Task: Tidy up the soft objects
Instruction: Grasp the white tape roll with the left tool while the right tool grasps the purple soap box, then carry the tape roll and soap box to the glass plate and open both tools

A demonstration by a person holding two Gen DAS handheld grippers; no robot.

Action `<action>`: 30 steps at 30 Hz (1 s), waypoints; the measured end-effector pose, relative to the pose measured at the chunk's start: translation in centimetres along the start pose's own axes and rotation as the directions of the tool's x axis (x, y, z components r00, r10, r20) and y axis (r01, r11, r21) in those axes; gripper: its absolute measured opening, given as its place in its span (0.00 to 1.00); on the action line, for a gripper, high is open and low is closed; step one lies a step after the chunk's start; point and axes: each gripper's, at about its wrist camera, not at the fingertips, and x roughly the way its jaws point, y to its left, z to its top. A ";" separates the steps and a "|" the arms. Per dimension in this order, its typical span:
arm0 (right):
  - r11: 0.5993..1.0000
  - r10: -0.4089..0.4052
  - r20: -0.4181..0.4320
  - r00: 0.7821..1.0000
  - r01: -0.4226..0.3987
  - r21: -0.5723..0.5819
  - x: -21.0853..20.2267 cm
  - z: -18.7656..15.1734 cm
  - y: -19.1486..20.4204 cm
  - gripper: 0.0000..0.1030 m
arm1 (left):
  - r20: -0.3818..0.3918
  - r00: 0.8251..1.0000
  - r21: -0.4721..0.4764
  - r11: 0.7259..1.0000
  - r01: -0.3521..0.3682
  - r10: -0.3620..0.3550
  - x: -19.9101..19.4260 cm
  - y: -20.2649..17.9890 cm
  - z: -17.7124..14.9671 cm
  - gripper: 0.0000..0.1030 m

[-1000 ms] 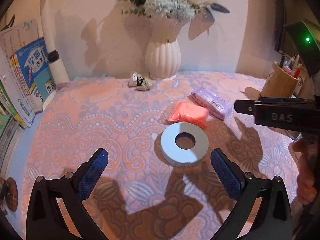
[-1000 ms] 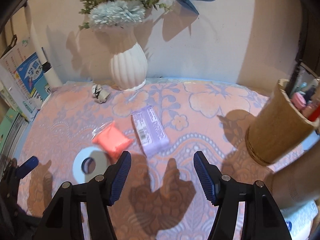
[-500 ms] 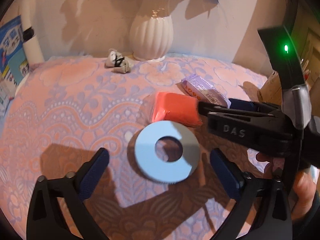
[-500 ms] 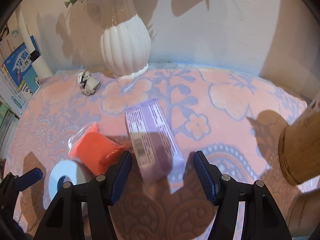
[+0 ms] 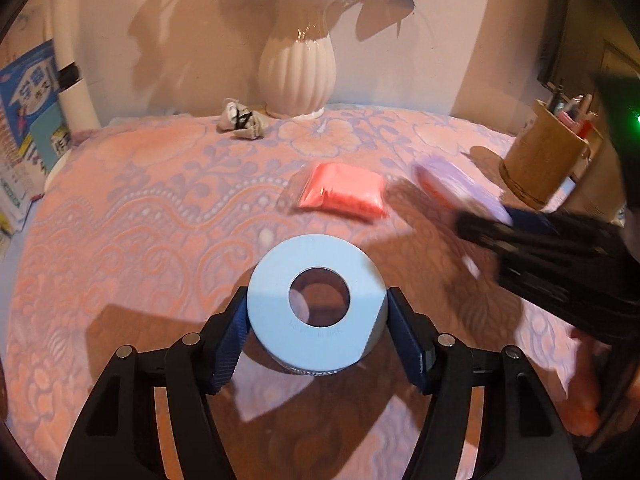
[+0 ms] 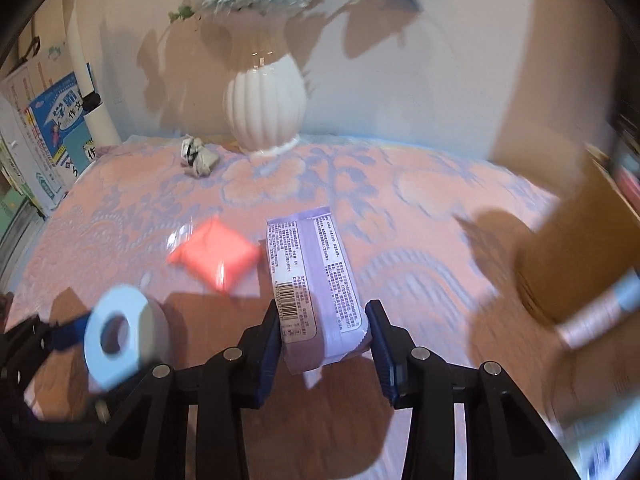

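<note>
On the pink patterned table cloth, the left claw has just closed its ribbed blue pads against the smooth pale-blue tape ring, while the right claw has narrowed onto the crinkly lilac printed packet, beside a soft coral pouch.

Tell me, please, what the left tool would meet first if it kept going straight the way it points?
The white ring-shaped roll: it already sits between the left tool pads, which seem to touch its sides. Beyond that lies the pink patterned cloth.

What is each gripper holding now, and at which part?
Left gripper has closed on the tape roll, across its outer wall. Right gripper has closed around the purple packet's near end.
</note>
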 end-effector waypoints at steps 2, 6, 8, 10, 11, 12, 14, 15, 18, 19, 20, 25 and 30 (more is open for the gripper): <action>0.999 0.013 -0.033 0.999 -0.012 0.041 -1.7 -2.4 -0.9 0.39 | -0.001 1.000 -0.015 1.000 0.010 -0.010 -0.6 0.3 -0.8 0.62; 0.996 0.027 -0.073 0.997 -0.020 0.088 -3.7 -6.6 -1.7 0.39 | 0.004 1.000 -0.027 0.999 0.018 -0.018 -1.4 0.4 -2.1 0.62; 0.996 0.029 -0.078 0.997 -0.022 0.091 -4.1 -8.0 -1.5 0.39 | 0.010 1.000 -0.027 0.999 0.021 -0.020 -1.5 0.4 -2.4 0.62; 0.996 0.034 -0.088 0.996 -0.026 0.083 -3.9 -8.4 -1.2 0.42 | 0.030 0.999 -0.024 1.000 0.017 -0.016 -1.8 0.4 -2.6 0.62; 0.996 0.031 -0.088 0.996 -0.024 0.081 -3.8 -8.5 -1.1 0.44 | 0.041 0.999 -0.023 1.000 0.016 -0.015 -1.9 0.4 -2.6 0.62; 0.997 0.029 -0.076 0.997 -0.023 0.078 -3.8 -8.4 -0.9 0.49 | 0.047 0.999 -0.023 1.000 0.018 -0.017 -1.9 0.4 -2.7 0.62; 0.998 0.025 -0.050 0.998 -0.021 0.064 -3.8 -8.2 -0.7 0.54 | 0.046 0.999 -0.027 0.999 0.023 -0.022 -1.8 0.6 -2.7 0.62; 0.998 0.018 -0.049 0.999 -0.016 0.057 -3.5 -8.2 -0.6 0.54 | 0.042 0.999 -0.028 0.999 0.020 -0.019 -1.7 0.6 -2.7 0.62; 0.999 -0.033 -0.035 0.999 0.034 0.037 -3.1 -8.1 -0.2 0.41 | 0.049 0.999 -0.022 1.000 0.008 -0.007 -1.8 0.4 -2.8 0.62; 0.999 -0.034 -0.025 0.999 0.035 0.025 -3.3 -8.1 0.0 0.38 | 0.051 0.999 -0.019 1.000 0.005 -0.004 -1.9 0.3 -2.8 0.62; 0.999 -0.027 -0.017 0.999 0.027 0.018 -3.5 -8.1 0.2 0.37 | 0.052 0.999 -0.014 1.000 -0.001 0.001 -2.0 0.1 -2.8 0.62; 1.000 -0.007 0.085 0.996 0.005 0.021 -7.8 -6.9 -0.2 0.37 | 0.087 0.996 -0.019 0.999 0.028 -0.026 -4.3 -1.2 -2.1 0.62; 0.998 -0.046 0.205 0.978 0.037 0.048 -13.6 -5.8 -2.3 0.37 | 0.154 0.988 0.046 0.999 0.009 -0.016 -8.1 -5.6 -0.2 0.62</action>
